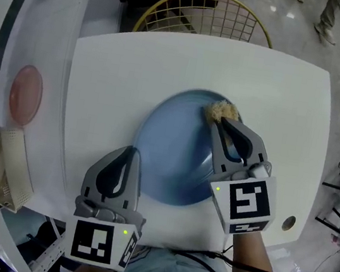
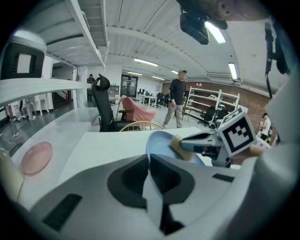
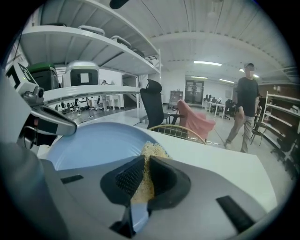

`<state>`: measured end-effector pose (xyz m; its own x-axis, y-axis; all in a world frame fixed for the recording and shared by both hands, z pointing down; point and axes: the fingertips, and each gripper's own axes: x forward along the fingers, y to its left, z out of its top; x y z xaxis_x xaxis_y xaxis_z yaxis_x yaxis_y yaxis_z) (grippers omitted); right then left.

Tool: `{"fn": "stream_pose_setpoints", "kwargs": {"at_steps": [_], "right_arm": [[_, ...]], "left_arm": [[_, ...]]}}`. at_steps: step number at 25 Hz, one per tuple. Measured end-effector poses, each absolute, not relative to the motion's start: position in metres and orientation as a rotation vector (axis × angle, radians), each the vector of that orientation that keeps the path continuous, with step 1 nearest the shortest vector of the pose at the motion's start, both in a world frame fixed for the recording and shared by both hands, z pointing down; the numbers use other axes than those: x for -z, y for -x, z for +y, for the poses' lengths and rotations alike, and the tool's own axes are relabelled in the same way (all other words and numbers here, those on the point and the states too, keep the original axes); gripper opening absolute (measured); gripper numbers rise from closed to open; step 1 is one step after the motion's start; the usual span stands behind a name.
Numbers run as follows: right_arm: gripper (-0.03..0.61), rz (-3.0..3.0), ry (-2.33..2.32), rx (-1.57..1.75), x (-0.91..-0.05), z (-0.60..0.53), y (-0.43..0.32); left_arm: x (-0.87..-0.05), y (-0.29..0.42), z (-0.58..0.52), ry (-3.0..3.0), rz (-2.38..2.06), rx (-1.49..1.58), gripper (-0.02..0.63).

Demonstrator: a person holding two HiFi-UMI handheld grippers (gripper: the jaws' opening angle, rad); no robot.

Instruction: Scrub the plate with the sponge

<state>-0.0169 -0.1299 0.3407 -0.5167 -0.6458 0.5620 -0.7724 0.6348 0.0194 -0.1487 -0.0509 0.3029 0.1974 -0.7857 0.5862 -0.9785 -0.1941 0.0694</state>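
Observation:
A light blue plate (image 1: 171, 148) sits in the middle of the white table (image 1: 116, 72). My left gripper (image 1: 134, 153) is shut on the plate's near-left rim, and in the left gripper view the plate (image 2: 161, 142) runs in between the jaws. A yellow sponge (image 1: 220, 111) rests on the plate's far right edge, with my right gripper (image 1: 221, 122) shut on it. In the right gripper view the sponge (image 3: 149, 157) fills the gap between the jaws and presses on the plate (image 3: 93, 140). The left gripper (image 3: 47, 119) shows at that view's left edge.
A pink disc (image 1: 26, 93) lies on the curved counter to the left, with a cream rack (image 1: 8, 167) nearer me. A yellow wire chair (image 1: 205, 13) stands beyond the table's far edge. A round hole (image 1: 288, 223) marks the table's near right. A person (image 3: 243, 110) walks in the background.

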Motion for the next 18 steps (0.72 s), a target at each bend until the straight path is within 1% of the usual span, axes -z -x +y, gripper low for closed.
{"fn": "stream_pose_setpoints", "kwargs": {"at_steps": [9,18], "right_arm": [[0.04,-2.393,-0.994,-0.255,-0.327,-0.137,0.064],[0.041,-2.473,-0.88,-0.201,-0.317,-0.119,0.099]], "left_arm": [[-0.305,0.145,-0.054,-1.983,-1.618,-0.575,0.021],[-0.306,0.151,-0.051,-1.971,-1.615,-0.553,0.021]]}}
